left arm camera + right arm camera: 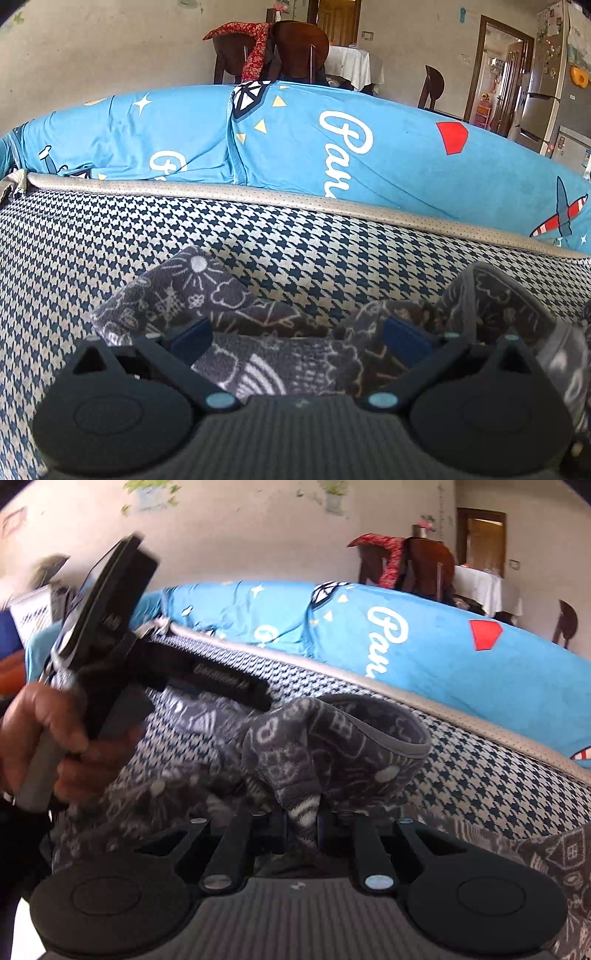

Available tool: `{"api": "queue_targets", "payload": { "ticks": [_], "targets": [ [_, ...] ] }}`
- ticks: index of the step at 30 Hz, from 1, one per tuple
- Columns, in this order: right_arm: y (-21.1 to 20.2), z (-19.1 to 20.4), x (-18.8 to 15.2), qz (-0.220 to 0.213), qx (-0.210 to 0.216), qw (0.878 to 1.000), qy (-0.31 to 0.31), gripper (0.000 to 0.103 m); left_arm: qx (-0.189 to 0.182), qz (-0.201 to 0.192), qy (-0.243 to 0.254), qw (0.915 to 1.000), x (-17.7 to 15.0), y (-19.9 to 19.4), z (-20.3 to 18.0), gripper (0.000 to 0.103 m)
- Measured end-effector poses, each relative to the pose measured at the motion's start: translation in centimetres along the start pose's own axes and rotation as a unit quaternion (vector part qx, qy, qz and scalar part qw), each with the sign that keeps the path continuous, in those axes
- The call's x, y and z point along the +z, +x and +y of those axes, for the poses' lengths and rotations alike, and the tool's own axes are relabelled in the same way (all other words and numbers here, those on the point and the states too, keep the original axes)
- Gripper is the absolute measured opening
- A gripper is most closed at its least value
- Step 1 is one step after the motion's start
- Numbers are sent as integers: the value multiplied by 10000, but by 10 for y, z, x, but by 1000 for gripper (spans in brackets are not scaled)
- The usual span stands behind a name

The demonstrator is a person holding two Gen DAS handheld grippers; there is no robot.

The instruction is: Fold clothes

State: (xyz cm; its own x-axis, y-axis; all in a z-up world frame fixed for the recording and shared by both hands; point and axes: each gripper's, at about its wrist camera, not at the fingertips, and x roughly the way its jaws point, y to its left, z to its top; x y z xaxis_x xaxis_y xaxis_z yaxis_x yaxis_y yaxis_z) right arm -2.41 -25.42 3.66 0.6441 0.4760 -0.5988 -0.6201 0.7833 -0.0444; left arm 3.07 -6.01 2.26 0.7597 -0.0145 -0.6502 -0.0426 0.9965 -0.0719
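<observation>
My right gripper (301, 827) pinches the gray cloth (325, 738) at the bottom middle; my left gripper (295, 332) gapes wide (holding nothing). One pinch might slip.

Left hand-held gripper (297, 334) agape, right hand-held gripper (301, 821) clamped.

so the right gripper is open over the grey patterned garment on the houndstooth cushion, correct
Not quite. The right gripper is not open: in the right wrist view its fingers are shut on a fold of the grey patterned garment, which bunches up above them. The rest holds: the garment lies on the houndstooth cushion. The left gripper is the open one.
</observation>
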Motion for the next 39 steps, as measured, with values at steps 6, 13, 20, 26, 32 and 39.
{"api": "queue_targets", "payload": {
  "ticks": [6,13,20,26,32,39],
  "targets": [
    [3,14,-9,207,15,9991,-375,19,-105,268,322,9991,-10,13,-17,103],
    [-8,-2,-1,205,18,9998,36,39,-101,388,309,9987,-12,19,-18,103],
    [-24,-22,6,-179,89,9975,683,78,-86,463,293,9985,-14,22,-16,103],
    [-20,-37,10,-301,117,9912,1287,87,-68,480,301,9984,-14,23,-17,103],
    [-21,-54,17,-499,473,9765,2044,90,-101,504,257,9983,-13,22,-16,103],
    [-8,-40,16,-293,411,9854,1624,94,-157,584,102,9981,-10,24,-11,103]
  ]
}}
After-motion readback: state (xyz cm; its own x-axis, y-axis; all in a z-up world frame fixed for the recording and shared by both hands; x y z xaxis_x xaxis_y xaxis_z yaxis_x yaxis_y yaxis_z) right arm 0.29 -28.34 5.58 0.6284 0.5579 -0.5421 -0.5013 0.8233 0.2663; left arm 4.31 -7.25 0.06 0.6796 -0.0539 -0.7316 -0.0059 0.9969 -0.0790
